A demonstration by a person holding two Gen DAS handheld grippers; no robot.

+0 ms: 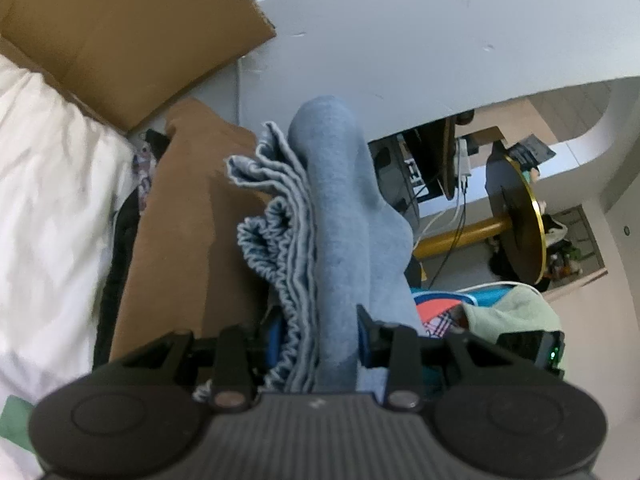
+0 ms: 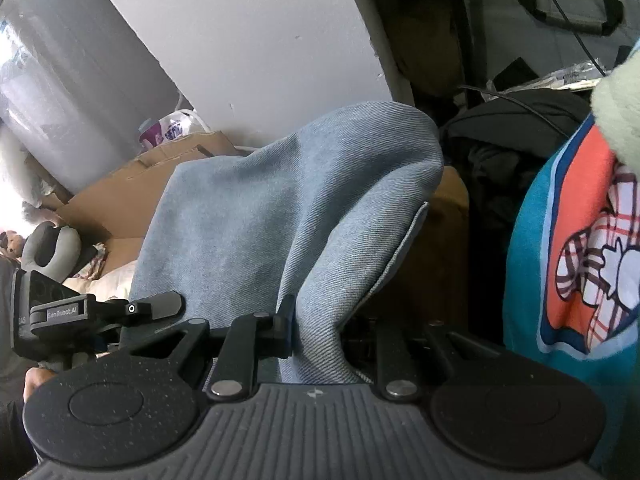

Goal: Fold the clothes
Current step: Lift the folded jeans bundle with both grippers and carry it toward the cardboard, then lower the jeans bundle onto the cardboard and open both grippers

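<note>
your left camera shows what the right one cannot: the gathered, frilly waistband edge (image 1: 276, 240) of the blue denim garment (image 1: 340, 208), bunched in wavy layers along its left side, with a brown cardboard box (image 1: 132, 28) and a white quilt (image 1: 48, 184) off to the left, and a round table with a gold rim (image 1: 520, 216) in the room beyond. your right camera shows the broad flat face of the same denim garment (image 2: 280, 216), draped up in a hump, with a teal shirt with an orange print (image 2: 572, 264) close on the right and a pale green cloth (image 2: 616, 92) above it.

your left tongs (image 1: 320, 336) are closed down tight on the denim, the folded cloth pinched between the two fingers and standing up out of them. your right tongs (image 2: 316, 328) are also clamped narrow on the denim; the left finger (image 2: 284, 324) presses against the cloth, while the other finger is hidden behind the fold. the garment hangs lifted between both grips, in front of the clutter.
</note>
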